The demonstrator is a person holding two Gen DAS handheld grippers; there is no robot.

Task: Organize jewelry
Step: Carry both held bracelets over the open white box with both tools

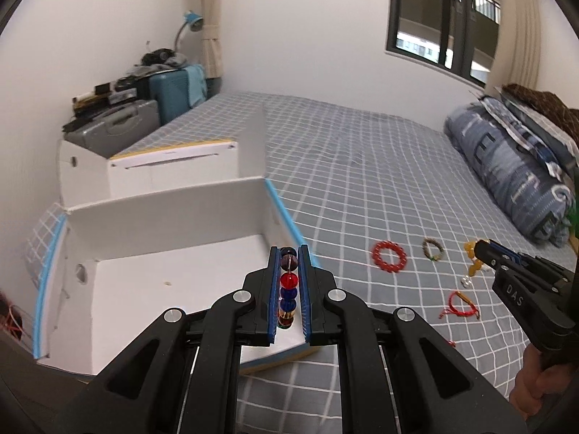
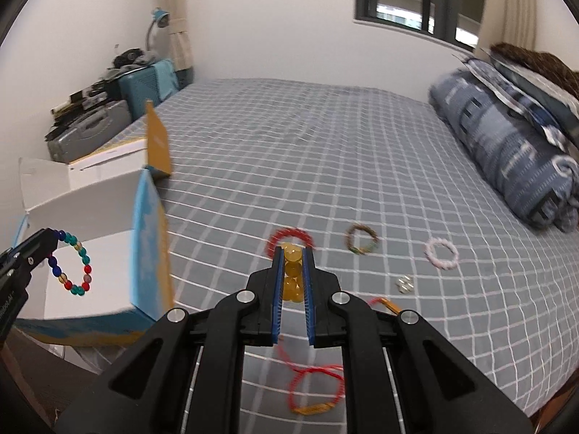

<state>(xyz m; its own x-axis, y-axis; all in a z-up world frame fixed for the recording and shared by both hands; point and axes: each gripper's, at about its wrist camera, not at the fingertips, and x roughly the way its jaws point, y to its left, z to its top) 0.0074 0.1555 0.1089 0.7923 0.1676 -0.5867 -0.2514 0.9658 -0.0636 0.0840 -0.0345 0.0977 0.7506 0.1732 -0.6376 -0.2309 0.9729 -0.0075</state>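
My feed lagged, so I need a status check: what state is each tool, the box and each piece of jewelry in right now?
Left tool: shut on multicolor bead bracelet, held over the box.
Right tool: shut on yellow bead bracelet.
Box: open, lid up.
Red bead bracelet: loose on the bed.
Brown bracelet: loose on the bed.
Pink bracelet: loose on the bed.
Red cord bracelet: loose on the bed.

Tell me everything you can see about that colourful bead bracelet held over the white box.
The multicoloured bead bracelet is a ring of round, glassy-looking beads in teal, blue, red, amber and purple. The left tongs are shut on one side of it, so the rest hangs free as an open loop. It hangs over the open white box, not touching it. In the left wrist view its beads line up between the blue pads.
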